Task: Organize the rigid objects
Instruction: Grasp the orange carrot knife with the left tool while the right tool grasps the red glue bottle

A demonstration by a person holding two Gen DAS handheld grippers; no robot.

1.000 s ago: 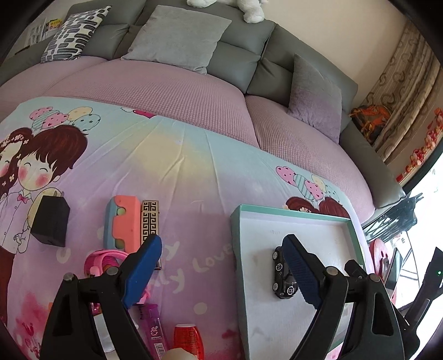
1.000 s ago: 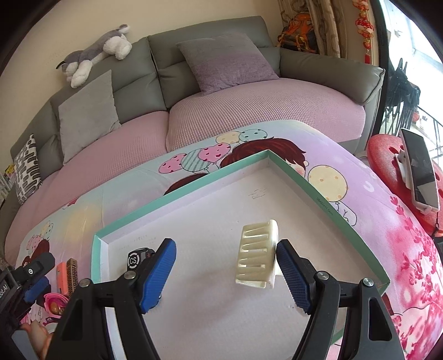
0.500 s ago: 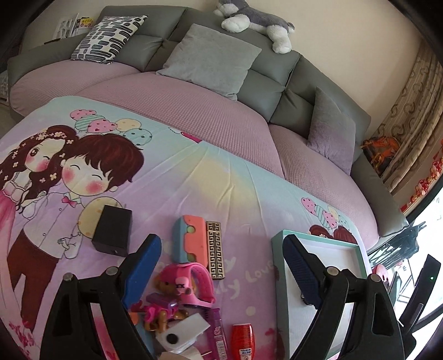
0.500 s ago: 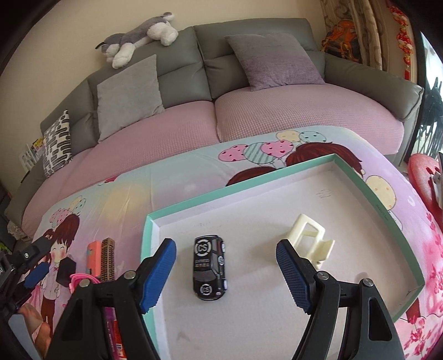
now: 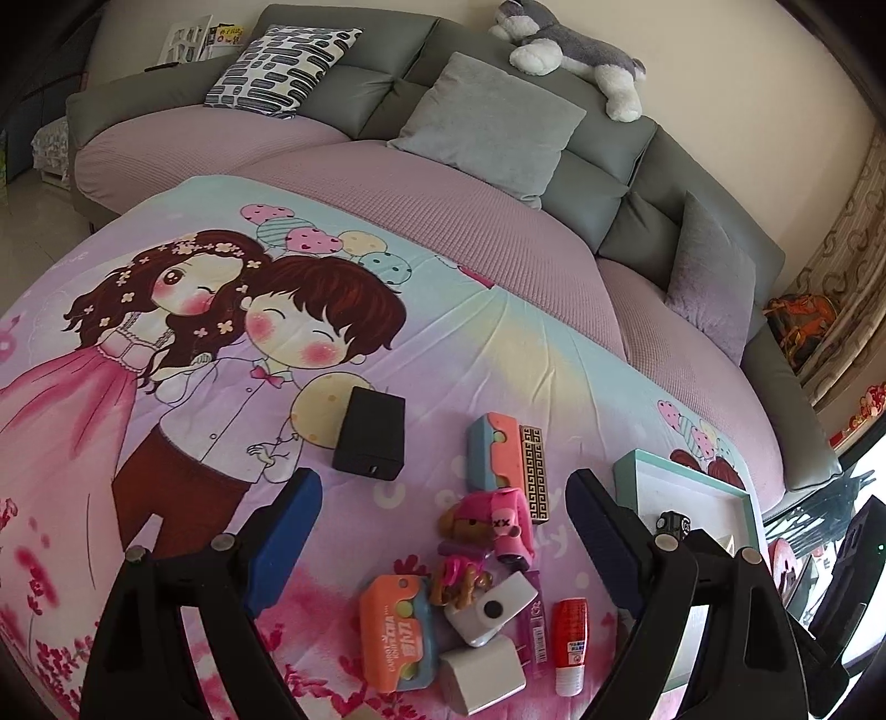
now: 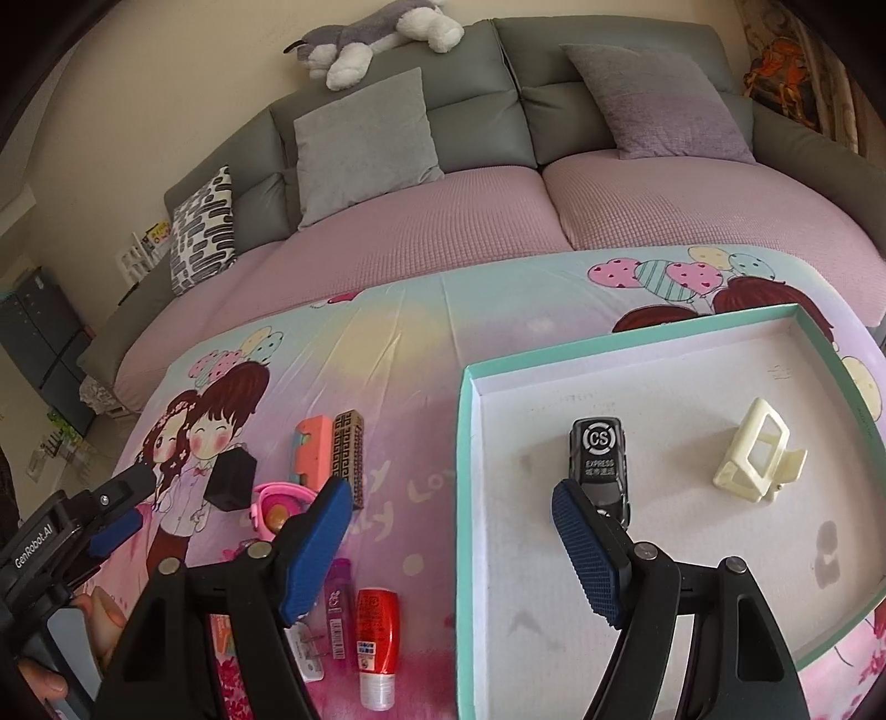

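Now my left gripper (image 5: 443,540) hangs wide and empty over the loose pile: a pink figure (image 5: 501,523), an orange case (image 5: 394,637) and a red tube (image 5: 570,637) on the cartoon sheet (image 5: 166,360). My right gripper (image 6: 451,545), jaws also spread with nothing between them, straddles the teal tray's (image 6: 464,498) left wall. Inside the tray sit a black toy car (image 6: 599,459) and, well apart to its right, a cream clip (image 6: 758,459).

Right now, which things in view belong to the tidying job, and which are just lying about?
Job:
- tray
- toy car and cream clip, already inside
- black box
- red tube
- orange case
- pink figure

Lying about:
- plush dog
- cushions
- sofa
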